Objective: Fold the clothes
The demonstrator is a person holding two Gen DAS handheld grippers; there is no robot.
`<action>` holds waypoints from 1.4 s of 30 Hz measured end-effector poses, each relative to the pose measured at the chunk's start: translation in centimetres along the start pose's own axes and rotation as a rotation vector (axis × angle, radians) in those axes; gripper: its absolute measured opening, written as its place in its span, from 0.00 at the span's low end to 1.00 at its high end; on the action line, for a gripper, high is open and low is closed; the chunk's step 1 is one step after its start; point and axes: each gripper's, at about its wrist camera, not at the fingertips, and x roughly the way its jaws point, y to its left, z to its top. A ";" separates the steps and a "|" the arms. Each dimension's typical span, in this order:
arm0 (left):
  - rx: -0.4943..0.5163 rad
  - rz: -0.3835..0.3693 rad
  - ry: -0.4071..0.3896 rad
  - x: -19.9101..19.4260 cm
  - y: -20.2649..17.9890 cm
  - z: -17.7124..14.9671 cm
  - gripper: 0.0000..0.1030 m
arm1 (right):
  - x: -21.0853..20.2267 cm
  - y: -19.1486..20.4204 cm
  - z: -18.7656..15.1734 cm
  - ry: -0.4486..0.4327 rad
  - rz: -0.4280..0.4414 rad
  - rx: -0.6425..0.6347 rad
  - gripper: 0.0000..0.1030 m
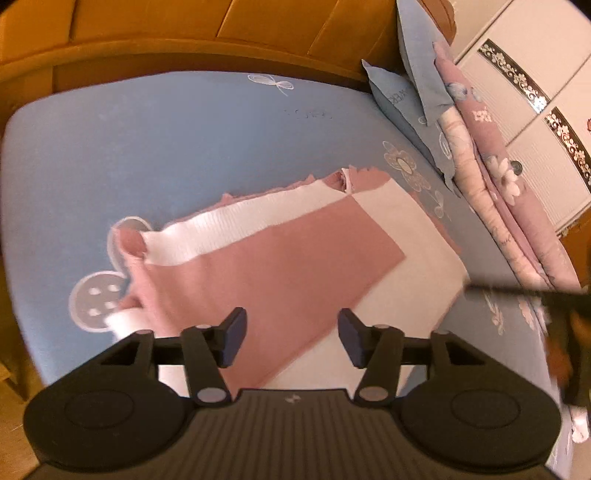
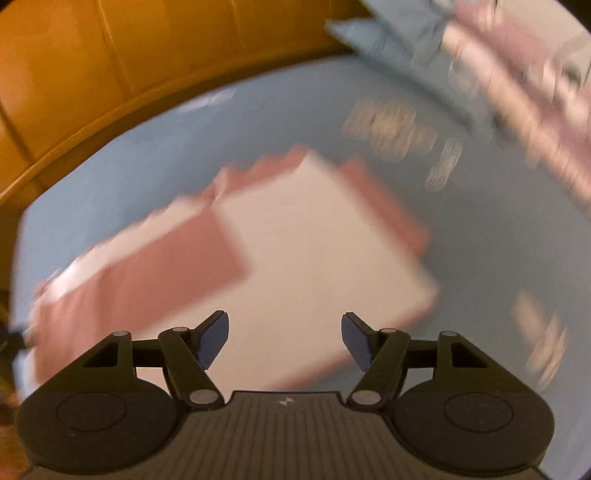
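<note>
**Pink-and-white top lying on the blue bed, both grippers over it with nothing in them**

Scene is a bed with a light blue sheet [image 1: 177, 147] that has button and flower prints on it. Going from near to far: the left gripper [image 1: 291, 334] hangs over the near edge of the garment [image 1: 280, 266] with its jaws spread apart and nothing pinched, just cloth showing below the gap. Same deal with the right gripper [image 2: 284, 339]: jaws spread, nothing held, hovering over the white part of the top, though that view is badly smeared.

The garment itself is a pink and white piece lying flat in the middle of the sheet, partly folded, with a pink panel lying across the white ribbed part. One sleeve end sits on the left next to the button print.

Further back on the right there's a stack of folded bedding [image 1: 480, 147], blue and pink floral. Behind the bed runs an orange-brown padded headboard [image 1: 221, 33], and far right a white wardrobe [image 1: 535, 85] with ornate trim.
</note>
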 end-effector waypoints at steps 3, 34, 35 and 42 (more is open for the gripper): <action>-0.064 0.033 0.044 2.7 1.9 -1.1 0.52 | -1.5 0.3 -4.4 0.025 0.046 0.091 0.70; -0.199 -0.090 0.104 0.5 9.6 4.6 0.71 | 5.7 20.7 -5.8 0.125 -0.127 0.051 0.70; -0.208 -0.097 0.102 0.5 9.9 4.4 0.71 | 6.3 21.1 -6.2 0.147 -0.145 0.045 0.70; -0.229 -0.133 0.110 0.8 10.9 4.6 0.71 | 7.8 23.0 -7.3 0.221 -0.204 0.019 0.76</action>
